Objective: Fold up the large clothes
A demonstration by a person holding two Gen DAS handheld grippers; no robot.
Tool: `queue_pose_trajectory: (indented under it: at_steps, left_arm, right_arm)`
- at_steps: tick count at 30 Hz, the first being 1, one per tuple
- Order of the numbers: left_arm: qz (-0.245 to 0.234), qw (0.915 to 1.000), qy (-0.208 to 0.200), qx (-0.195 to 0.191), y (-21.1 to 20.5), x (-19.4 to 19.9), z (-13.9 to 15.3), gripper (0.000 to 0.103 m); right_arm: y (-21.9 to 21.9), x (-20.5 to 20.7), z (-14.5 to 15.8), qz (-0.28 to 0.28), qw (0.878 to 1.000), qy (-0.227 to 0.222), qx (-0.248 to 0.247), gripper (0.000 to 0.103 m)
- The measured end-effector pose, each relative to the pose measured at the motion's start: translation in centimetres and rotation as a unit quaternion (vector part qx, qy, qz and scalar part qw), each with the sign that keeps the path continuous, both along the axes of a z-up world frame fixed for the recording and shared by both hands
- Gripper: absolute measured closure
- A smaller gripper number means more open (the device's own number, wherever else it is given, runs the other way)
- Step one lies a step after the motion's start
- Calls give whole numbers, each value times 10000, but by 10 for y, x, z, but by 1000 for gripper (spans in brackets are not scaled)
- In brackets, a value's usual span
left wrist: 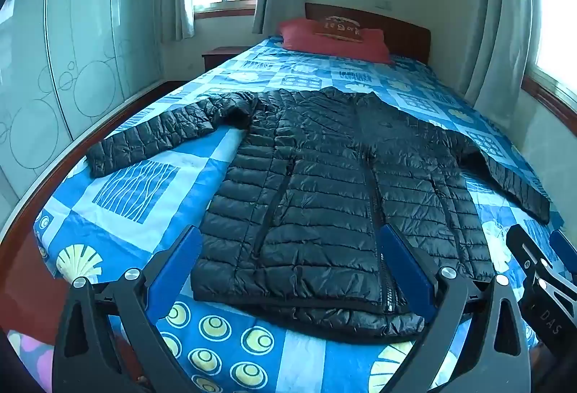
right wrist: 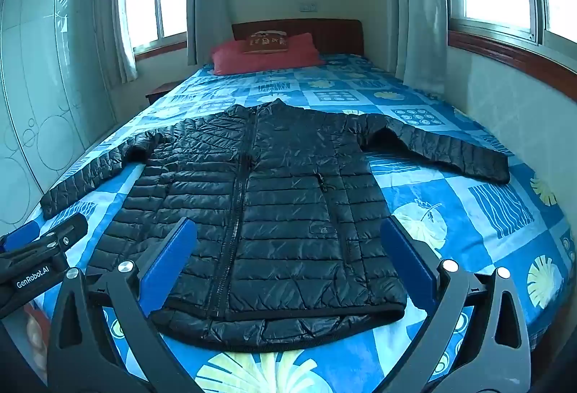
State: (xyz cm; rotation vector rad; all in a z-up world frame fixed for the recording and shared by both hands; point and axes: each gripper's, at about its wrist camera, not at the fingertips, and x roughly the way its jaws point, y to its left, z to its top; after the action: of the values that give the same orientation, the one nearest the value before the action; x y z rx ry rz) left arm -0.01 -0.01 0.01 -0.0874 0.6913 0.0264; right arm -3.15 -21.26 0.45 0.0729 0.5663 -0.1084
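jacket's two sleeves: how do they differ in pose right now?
Left sleeve runs nearly straight out, cuff near the bed's edge; right sleeve angles down from the shoulder, cuff well inside the bedspread. Left sleeve bunches at the armpit; right sleeve lies smoother. Both are black, quilted, spread flat and unfolded.

place: home bedroom | signs: bed (right wrist: 468, 148) (patterned sheet), pillow (right wrist: 265, 56), wardrobe (left wrist: 72, 50)

The jacket (right wrist: 274, 198) lies flat on the bed (right wrist: 468, 241), front up, its hem toward the foot and its collar toward the pillow (right wrist: 267, 57), which rests behind the jacket against the headboard (right wrist: 335, 32). One sleeve stretches out to each side of the jacket. Beyond the jacket's left sleeve stands a wardrobe (left wrist: 90, 50), and a nightstand (left wrist: 220, 56) sits left of the pillow.
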Motion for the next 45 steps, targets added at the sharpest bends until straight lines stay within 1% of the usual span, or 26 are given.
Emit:
queue_pose_trajectory:
  at_steps: [3, 4, 7, 9, 10, 19, 33, 45]
  left_arm:
    - [-66, 10000, -32, 53, -1, 0, 0, 5]
    - [-67, 9999, -122, 94, 0, -8, 3, 5]
    - [-42, 10000, -63, 49, -2, -11, 5, 5]
    - [-29, 9999, -81, 98, -7, -15, 7, 5]
    - [-22, 10000, -59, 22, -2, -14, 6, 5]
    - [1, 10000, -44, -53, -1, -20, 11, 5]
    - [58, 9999, -56, -134, -2, -30, 11, 5]
    - [85, 9998, -29, -168, 3, -30, 10, 5]
  right_arm:
    - [1, -1, -1, -3, 10000, 21, 20, 2]
    - [2, -1, -2, 2, 10000, 27, 40, 2]
    - [-1, -7, 3, 22, 10000, -5, 92, 2]
    - [-1, -11, 6, 22, 9999, -44, 113, 2]
    - [-1, -11, 8, 18, 9999, -54, 110, 2]
    - [-4, -22, 11, 2, 9997, -148, 199, 2]
    - [3, -25, 16, 57, 9997, -193, 168, 2]
    - [5, -28, 18, 75, 9996, -209, 155, 2]
